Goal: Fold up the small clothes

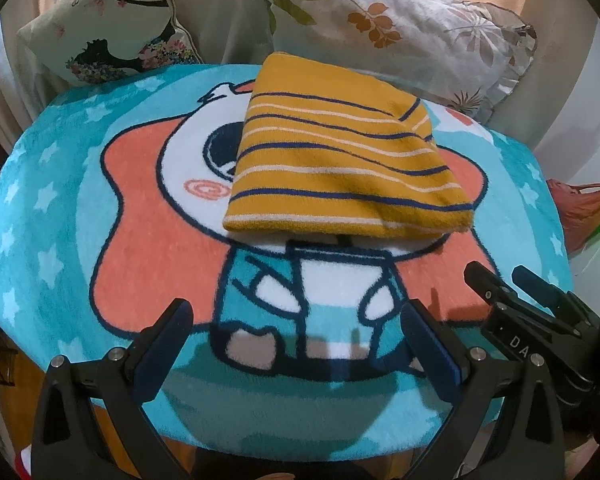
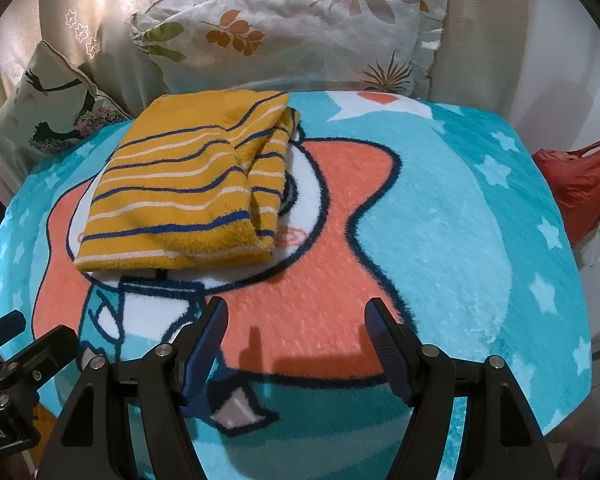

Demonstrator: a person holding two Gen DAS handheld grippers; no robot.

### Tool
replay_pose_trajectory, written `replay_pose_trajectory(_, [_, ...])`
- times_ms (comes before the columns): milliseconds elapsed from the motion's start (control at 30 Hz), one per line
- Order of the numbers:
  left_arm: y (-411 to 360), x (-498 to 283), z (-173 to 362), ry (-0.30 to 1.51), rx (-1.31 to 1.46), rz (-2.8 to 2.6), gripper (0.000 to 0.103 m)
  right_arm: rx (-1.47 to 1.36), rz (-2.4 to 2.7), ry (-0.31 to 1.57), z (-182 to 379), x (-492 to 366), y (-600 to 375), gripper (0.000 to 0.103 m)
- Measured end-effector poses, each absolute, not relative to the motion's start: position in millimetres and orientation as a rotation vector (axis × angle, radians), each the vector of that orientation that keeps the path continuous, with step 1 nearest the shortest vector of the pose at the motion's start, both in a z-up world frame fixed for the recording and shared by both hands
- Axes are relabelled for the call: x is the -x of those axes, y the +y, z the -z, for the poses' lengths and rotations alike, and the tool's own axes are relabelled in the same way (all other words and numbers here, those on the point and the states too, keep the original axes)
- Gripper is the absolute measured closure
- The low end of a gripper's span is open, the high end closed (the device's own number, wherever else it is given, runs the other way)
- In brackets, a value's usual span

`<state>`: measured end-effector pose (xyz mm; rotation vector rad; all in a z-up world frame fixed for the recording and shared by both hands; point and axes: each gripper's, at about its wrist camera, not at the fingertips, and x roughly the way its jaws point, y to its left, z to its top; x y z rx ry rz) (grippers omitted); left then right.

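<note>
A mustard-yellow garment with navy and white stripes (image 1: 340, 160) lies folded into a flat packet on the round cartoon mat (image 1: 60, 184). It also shows in the right wrist view (image 2: 188, 192), left of centre, with folded layers stacked at its right edge. My left gripper (image 1: 296, 312) is open and empty, held over the mat's near part, short of the garment. My right gripper (image 2: 296, 312) is open and empty, to the right of and nearer than the garment. The right gripper's body shows in the left wrist view (image 1: 524, 304).
The round mat (image 2: 480, 200) covers a small table. A leaf-print pillow (image 1: 400, 28) and a printed cushion (image 1: 100, 28) lie behind it against a beige backrest. A red bag (image 2: 580, 184) hangs off the right side. The left gripper's body (image 2: 16, 372) sits at the lower left.
</note>
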<state>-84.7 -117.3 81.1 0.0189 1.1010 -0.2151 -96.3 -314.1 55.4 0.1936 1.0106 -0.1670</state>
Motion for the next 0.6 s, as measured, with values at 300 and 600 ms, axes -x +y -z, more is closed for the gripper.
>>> replay_pose_trajectory(300, [-116,96,-86,1.089,-0.019,0.229,0.000,-0.185,0.160,1.002,-60,107,-310,0.027])
replay_pose_trajectory(600, [-113,107,-89,1.081,-0.016,0.234,0.000,-0.184,0.163,0.997,-62,117,-307,0.027])
